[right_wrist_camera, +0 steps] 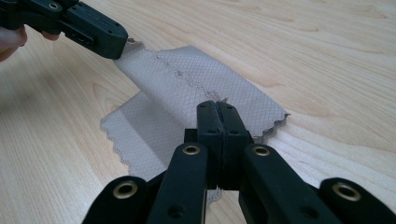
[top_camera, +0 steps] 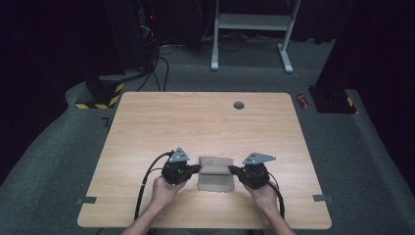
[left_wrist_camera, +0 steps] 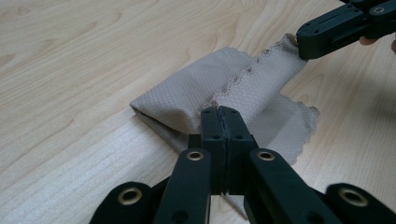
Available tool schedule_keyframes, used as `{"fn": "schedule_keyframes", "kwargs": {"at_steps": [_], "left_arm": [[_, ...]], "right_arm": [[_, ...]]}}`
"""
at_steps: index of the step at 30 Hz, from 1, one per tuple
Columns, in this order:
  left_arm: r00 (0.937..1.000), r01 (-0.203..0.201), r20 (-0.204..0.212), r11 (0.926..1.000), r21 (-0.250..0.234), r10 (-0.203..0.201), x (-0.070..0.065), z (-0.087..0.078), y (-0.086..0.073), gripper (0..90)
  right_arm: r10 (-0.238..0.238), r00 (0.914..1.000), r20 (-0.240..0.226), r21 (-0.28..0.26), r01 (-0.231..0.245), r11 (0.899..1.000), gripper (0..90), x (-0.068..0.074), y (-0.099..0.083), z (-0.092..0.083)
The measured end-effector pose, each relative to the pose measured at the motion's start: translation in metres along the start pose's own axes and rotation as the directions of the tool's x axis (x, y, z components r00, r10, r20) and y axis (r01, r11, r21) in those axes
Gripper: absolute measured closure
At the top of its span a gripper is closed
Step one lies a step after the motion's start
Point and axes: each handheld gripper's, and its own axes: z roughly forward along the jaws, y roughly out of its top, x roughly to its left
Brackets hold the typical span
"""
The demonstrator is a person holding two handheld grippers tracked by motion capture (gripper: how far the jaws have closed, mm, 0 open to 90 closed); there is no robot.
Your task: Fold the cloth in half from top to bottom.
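Nearest the person, two hands come up over the table's [top_camera: 147, 205] front edge, each carrying a gripper, and between them lies the beige cloth [top_camera: 215, 174]. The left gripper [top_camera: 197, 169] is clamped on the cloth's left end, jaws pressed together with fabric pinched between them; the right gripper [top_camera: 232, 170] is clenched the same way on the cloth's right end. In the left gripper view the cloth [left_wrist_camera: 205, 91] shows its scalloped hem lifted into a fold, the far gripper [left_wrist_camera: 322, 35] biting the opposite corner. The right gripper view mirrors it: cloth [right_wrist_camera: 196, 88], raised fold, the other gripper [right_wrist_camera: 100, 35] at its far corner.

This looks like the middle of a fold (one layer already doubled, the upper edge held taut off the wood). The next move, I judge, calls for both hands to travel together and lay that edge down square, without letting the lower layer drag.

Beyond the cloth: bare wood, then a round cable hole [top_camera: 239, 105]. No brand, label or writing is readable on anything.
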Motion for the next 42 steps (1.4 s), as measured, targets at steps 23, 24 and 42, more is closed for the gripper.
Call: {"fn": "schedule_keyframes", "kwargs": {"at_steps": [23,24,42], "left_arm": [[0.9997,0.007,-0.022,0.9975,0.071,-0.005,-0.013,0.015,-0.022,88.8],[0.9997,-0.001,-0.022,0.9972,0.075,0.002,-0.012,0.015,-0.023,88.8],[0.9957,0.093,-0.003,0.9956,0.009,-0.093,-0.003,-0.001,-0.029,74.3]], "right_arm": [[0.005,0.9999,0.009,0.066,-0.006,0.998,89.2,0.008,-0.031,0.013],[0.011,0.9999,0.008,0.069,-0.011,0.998,89.2,0.008,-0.033,0.013],[0.064,0.9979,-0.006,0.026,-0.064,0.998,77.0,0.005,-0.031,0.0]]}}
